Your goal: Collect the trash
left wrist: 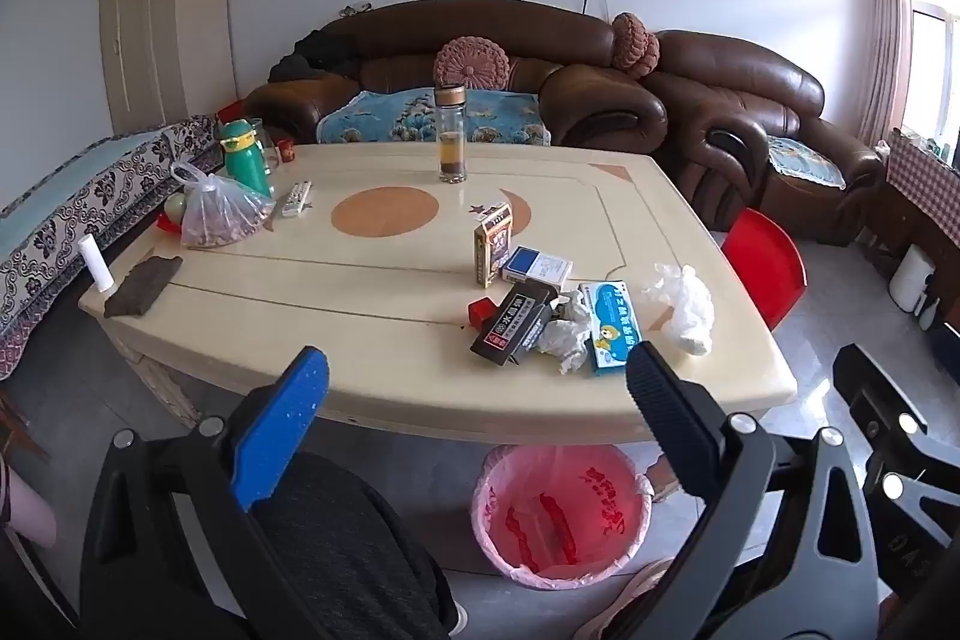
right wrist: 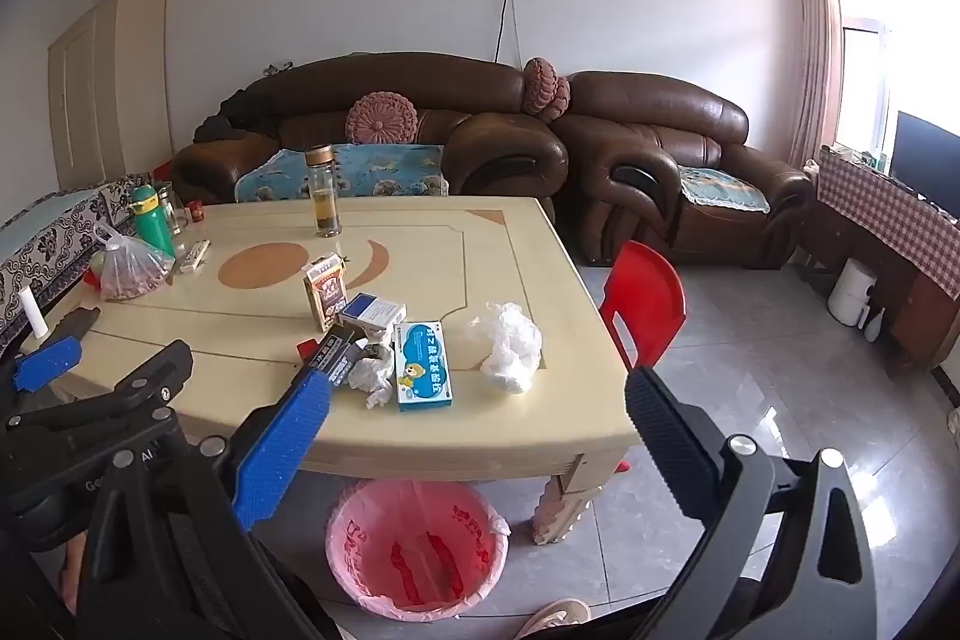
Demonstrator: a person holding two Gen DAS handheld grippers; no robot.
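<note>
Trash lies near the cream table's (left wrist: 360, 370) (right wrist: 510, 430) front right edge: a crumpled white tissue (left wrist: 564, 337) (right wrist: 375, 373), a white plastic wad (left wrist: 684, 307) (right wrist: 510, 346), a blue-and-white medicine box (left wrist: 609, 328) (right wrist: 422, 367), a black box (left wrist: 510, 325) (right wrist: 336, 358), a blue-white pack (left wrist: 537, 268) (right wrist: 372, 310) and an upright brown box (left wrist: 493, 235) (right wrist: 324, 289). A bin with a pink liner (left wrist: 561, 514) (right wrist: 414, 550) stands on the floor under the edge. My left gripper (left wrist: 477, 388) is open and empty before the table. My right gripper (right wrist: 477, 406) is open and empty.
A glass bottle (left wrist: 450, 133), a green flask (left wrist: 246, 154), a bag of nuts (left wrist: 219, 214), a remote (left wrist: 297, 199) and a dark cloth (left wrist: 144, 286) sit farther back. A red chair (right wrist: 645, 304) stands right of the table. Brown sofas (right wrist: 660, 160) line the wall.
</note>
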